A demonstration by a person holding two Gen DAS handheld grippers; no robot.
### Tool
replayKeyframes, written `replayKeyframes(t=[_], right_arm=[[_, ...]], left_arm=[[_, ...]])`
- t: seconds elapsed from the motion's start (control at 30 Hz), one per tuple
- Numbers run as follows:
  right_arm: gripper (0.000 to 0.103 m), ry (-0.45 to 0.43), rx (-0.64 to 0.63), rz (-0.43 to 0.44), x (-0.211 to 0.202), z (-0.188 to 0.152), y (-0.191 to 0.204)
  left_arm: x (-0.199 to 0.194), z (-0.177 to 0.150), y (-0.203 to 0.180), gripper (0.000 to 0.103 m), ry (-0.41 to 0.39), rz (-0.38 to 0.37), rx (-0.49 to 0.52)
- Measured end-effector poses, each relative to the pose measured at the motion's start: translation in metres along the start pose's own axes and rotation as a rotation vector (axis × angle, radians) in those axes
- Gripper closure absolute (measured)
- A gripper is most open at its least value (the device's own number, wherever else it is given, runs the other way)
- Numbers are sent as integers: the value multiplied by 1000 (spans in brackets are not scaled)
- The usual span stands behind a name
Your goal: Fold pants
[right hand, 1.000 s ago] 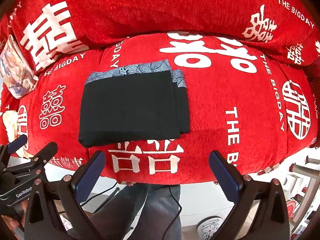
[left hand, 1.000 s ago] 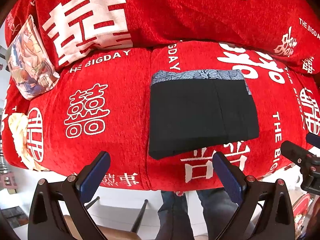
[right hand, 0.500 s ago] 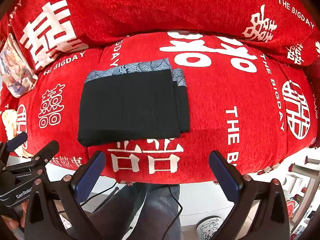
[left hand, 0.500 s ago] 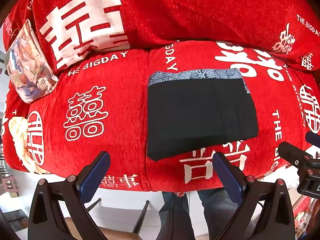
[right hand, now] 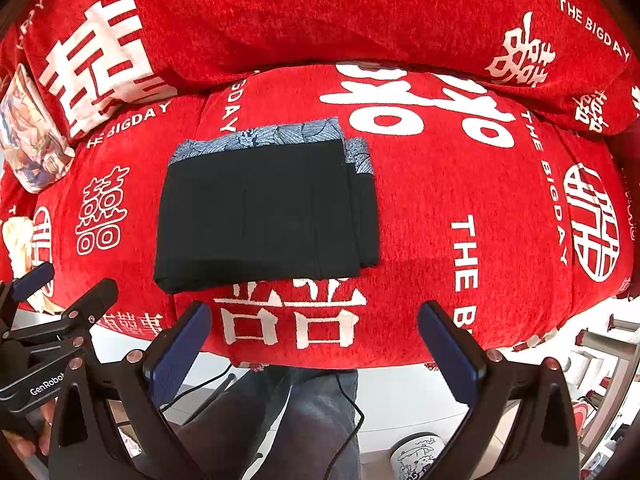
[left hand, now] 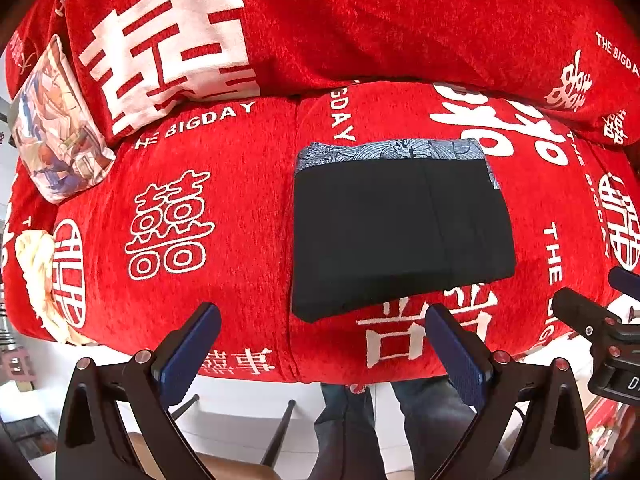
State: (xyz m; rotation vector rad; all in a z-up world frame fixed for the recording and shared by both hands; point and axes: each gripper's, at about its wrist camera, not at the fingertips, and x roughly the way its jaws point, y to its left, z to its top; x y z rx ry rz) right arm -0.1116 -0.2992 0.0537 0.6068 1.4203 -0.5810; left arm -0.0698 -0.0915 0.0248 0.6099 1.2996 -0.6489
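Observation:
Black pants (left hand: 400,232) with a blue patterned waistband lie folded into a flat rectangle on the red sofa seat (left hand: 224,184); the same pants (right hand: 264,208) show in the right wrist view, with folded layers stepped at their right side. My left gripper (left hand: 322,328) hovers open in front of and below the pants' near edge, holding nothing. My right gripper (right hand: 314,326) is also open and empty, back from the seat's front edge. Each gripper appears at the edge of the other's view.
A printed cushion (left hand: 56,136) leans at the sofa's left end, a cream cloth (left hand: 36,272) below it. Red back cushions (left hand: 320,24) rise behind the seat. A person's legs in jeans (right hand: 280,420) stand before the sofa. A cup (right hand: 416,458) sits on the floor.
Both views have drifted only slightly; the pants stay put and both grippers stay open and clear of them.

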Motion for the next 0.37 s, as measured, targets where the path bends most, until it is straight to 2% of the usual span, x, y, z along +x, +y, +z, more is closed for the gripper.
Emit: replayKeyframes(t=[0.37], right_arm=[[0,4,-2,2,3,0,3]], left_arm=[[-3,0,-1,1,-16,-36,5]])
